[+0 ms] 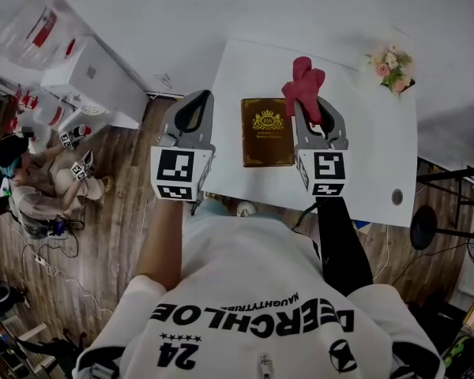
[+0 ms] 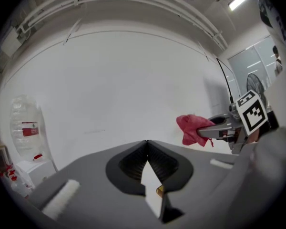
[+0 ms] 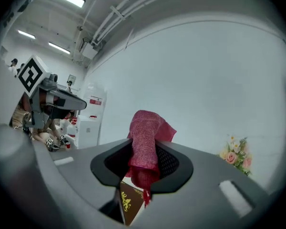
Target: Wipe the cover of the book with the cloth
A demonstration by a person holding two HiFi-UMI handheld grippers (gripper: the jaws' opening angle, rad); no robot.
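— Where was the book?
— The brown book (image 1: 268,132) lay flat on the white counter (image 1: 363,133), with its cover up and a gold crest on it. It was between the two tools.

— And the cloth?
— The red cloth (image 1: 303,85) was held in the right tool (image 1: 317,115). The jaws were pressed on it, so a bunch stood up out of them and a short end hung below. This tool was just beside the right edge of the book, near the far corner. I could not tell whether the cloth touched the cover.

— What about the other one?
— The left tool (image 1: 191,105) had its jaws together at the tips, with nothing between them. It was at the left of the book and apart from it, over the left edge of the counter.

— Anything further out?
— A small bunch of flowers (image 1: 392,67) stood at the far right corner of the counter. A person (image 1: 24,180) sat on the wooden floor at the left.
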